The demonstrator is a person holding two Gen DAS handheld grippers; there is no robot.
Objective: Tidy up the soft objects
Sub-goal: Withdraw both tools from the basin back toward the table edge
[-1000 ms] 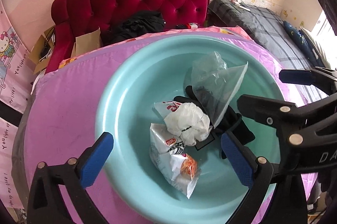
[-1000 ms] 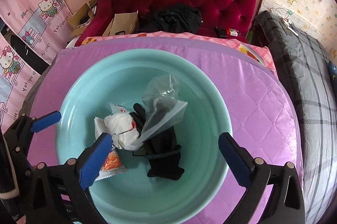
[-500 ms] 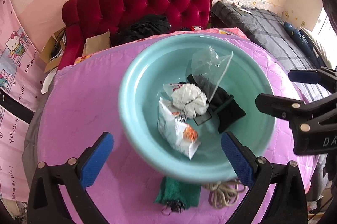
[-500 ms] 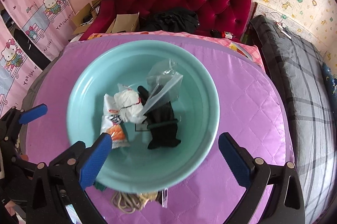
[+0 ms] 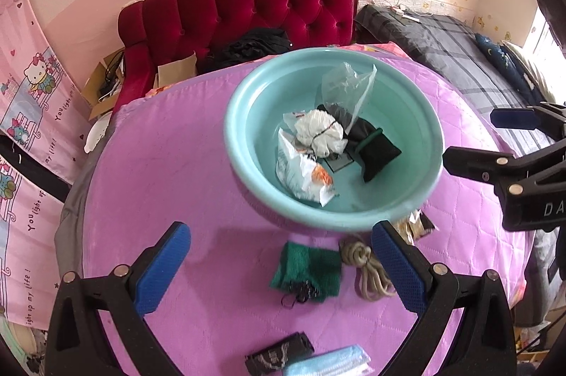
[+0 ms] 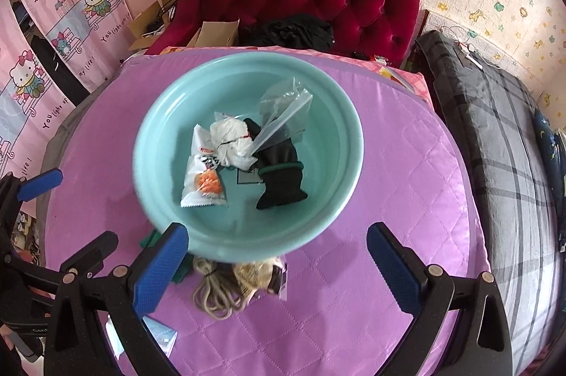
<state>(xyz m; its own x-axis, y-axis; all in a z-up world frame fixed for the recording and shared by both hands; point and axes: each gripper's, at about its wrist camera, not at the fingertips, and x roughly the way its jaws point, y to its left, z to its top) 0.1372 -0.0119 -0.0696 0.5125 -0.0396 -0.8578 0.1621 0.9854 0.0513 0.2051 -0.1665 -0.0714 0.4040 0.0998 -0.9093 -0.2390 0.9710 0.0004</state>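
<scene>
both sets of fingers are wide and hold nothing. the green cloth (image 5: 306, 271) lies just ahead, between the left fingers (image 5: 279, 268), near the rope (image 5: 368, 269). it looks soft and light; pinch its bunched middle.

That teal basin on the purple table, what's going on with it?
A person is sorting soft items into the teal basin. It already holds a snack packet, a crumpled white bag, a clear bag and a black pouch. Both hand-held grippers, left and right, hover open and empty; a green cloth and rope wait outside.
</scene>
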